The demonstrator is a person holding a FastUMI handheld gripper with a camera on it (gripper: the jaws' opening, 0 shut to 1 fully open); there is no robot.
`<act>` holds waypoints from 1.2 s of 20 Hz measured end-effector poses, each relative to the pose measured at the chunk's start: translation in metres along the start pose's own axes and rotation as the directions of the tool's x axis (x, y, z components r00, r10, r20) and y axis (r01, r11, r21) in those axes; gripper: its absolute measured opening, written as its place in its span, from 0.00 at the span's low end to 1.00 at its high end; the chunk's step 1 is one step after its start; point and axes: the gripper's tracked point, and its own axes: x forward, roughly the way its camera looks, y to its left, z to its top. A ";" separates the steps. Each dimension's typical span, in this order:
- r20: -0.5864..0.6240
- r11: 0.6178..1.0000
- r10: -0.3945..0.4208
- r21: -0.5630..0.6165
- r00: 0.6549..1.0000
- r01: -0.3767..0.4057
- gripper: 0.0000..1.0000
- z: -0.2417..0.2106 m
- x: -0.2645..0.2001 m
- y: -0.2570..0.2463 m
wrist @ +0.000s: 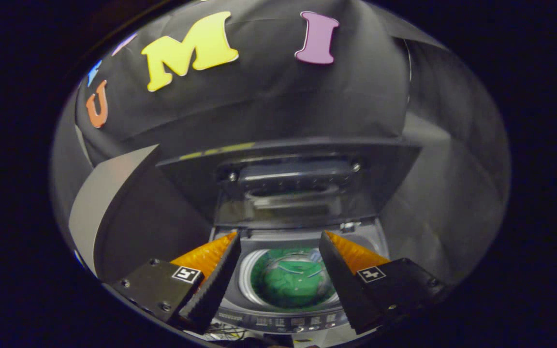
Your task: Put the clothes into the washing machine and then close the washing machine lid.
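A washing machine (290, 290) is seen from above with its lid (288, 188) raised upright behind the drum, against the booth's dark cloth wall (259, 106). Green clothes (290, 282) lie inside the drum. The gripper (278, 251) is held spread wide above the opening, nothing gripped between its fingers.

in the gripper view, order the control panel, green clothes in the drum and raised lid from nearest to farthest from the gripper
The gripper is open, holding nothing.
1. control panel, below, between the fingers
2. green clothes, in the drum just ahead
3. raised lid, upright beyond the drum
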 end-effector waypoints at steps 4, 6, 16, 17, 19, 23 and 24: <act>0.207 0.992 -0.024 -0.118 0.978 0.049 1.00 0.053 -0.031 0.002; 0.262 0.989 -0.008 -0.140 0.965 0.046 1.00 0.092 -0.036 0.010; 0.213 0.990 -0.048 -0.122 0.976 0.075 1.00 0.154 0.032 0.004; 0.190 0.989 -0.054 -0.125 0.980 0.079 1.00 0.153 0.041 0.004; 0.142 0.990 -0.056 -0.122 0.988 0.073 1.00 0.148 0.054 0.006; 0.146 0.995 -0.061 -0.066 0.987 0.071 1.00 0.148 0.054 0.006; 0.145 0.995 -0.063 -0.062 0.987 0.073 1.00 0.147 0.051 0.006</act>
